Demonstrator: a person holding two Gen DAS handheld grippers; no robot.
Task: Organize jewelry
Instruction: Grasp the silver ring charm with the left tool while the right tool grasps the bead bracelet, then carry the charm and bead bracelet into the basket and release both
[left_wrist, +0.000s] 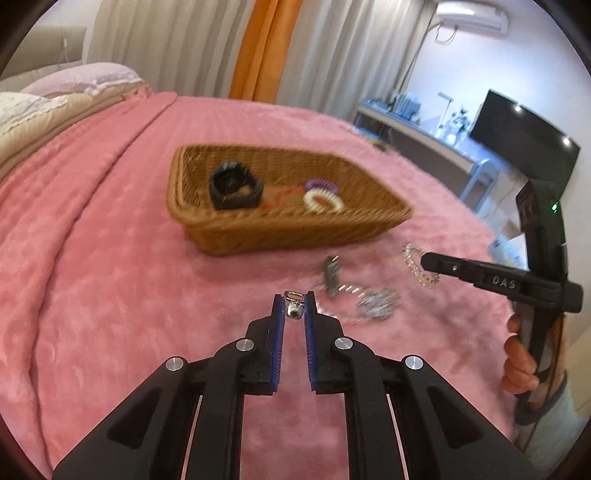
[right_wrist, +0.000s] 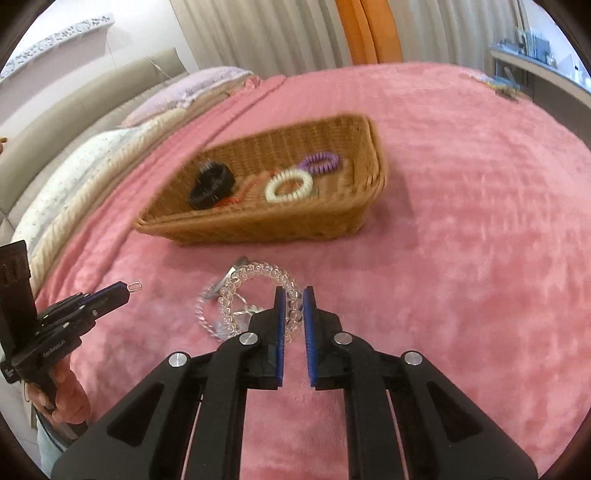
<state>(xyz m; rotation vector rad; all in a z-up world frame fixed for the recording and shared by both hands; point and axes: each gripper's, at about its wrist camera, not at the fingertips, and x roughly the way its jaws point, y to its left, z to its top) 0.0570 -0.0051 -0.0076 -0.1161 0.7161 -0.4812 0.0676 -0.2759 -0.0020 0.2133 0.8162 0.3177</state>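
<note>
The left gripper (left_wrist: 294, 308) is pinching a small silver clasp piece (left_wrist: 294, 310) between its blue pads (left_wrist: 277, 328), with a little metal loop sticking out past the fingertips. From the right wrist view, that same gripper (right_wrist: 123, 288) is hanging just above the pink blanket (right_wrist: 461, 240) on the bed, the loop showing at its tip.

The right gripper (right_wrist: 294, 308) is clamping one side of a clear coiled bracelet (right_wrist: 258, 284), the beads sitting squeezed between its pads; the rest of the ring is arching forward and to the left of the jaws. In the left wrist view, the right gripper (left_wrist: 424, 260) is holding this bracelet (left_wrist: 415, 264) up off the blanket (left_wrist: 110, 258).

Near the bracelet, silver chain jewelry (left_wrist: 375, 301) is lying in a loose heap on the blanket, next to a dark grey clip-like piece (left_wrist: 331, 275); blur is making it hard to say just what that one is.

Beyond them, a wicker basket (right_wrist: 258, 225) is sitting on the bed. Inside it are lying a black chunky band (right_wrist: 210, 186), a cream coil hair tie (right_wrist: 289, 186), a purple coil hair tie (right_wrist: 319, 163) touching it, and a thin red cord (left_wrist: 275, 201).
</note>
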